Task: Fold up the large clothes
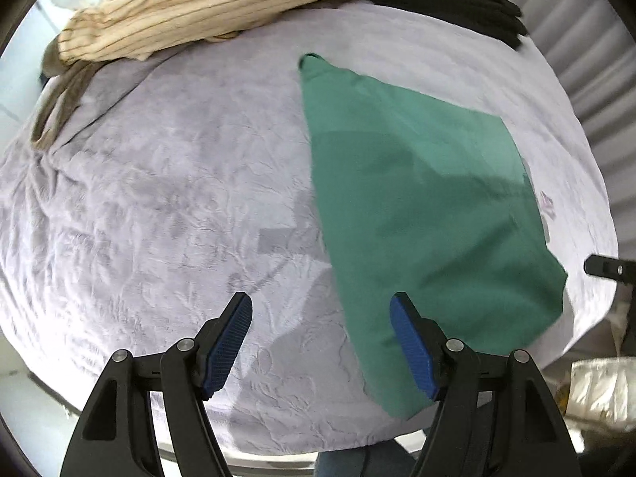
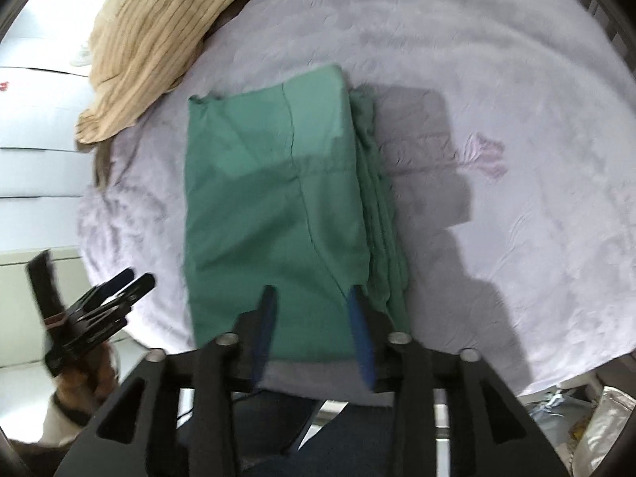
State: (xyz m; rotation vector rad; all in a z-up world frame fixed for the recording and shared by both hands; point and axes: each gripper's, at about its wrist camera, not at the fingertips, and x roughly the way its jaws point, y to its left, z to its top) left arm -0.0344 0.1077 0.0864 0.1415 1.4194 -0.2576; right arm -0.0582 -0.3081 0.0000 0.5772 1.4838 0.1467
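Desk [image 2: 497,59] under a lilac cover carries everything. Green garment [image 2: 278,206], folded to a neat rectangle, lies flat just ahead of the right gripper [image 2: 312,298], whose jaws are part open with nothing in them, likely a release. Left gripper [image 1: 320,314]: jaws wide, empty, garment edge under its right jaw. Striped garment [image 1: 179,4] and black clothes [image 1: 457,4] far ahead, not blocking.

We see a round table with a pale purple cloth [image 1: 159,206] over it. A folded green garment [image 2: 274,206] lies flat on the cloth. At the far edge lie a cream striped garment [image 1: 190,4] and a black garment [image 1: 457,4].
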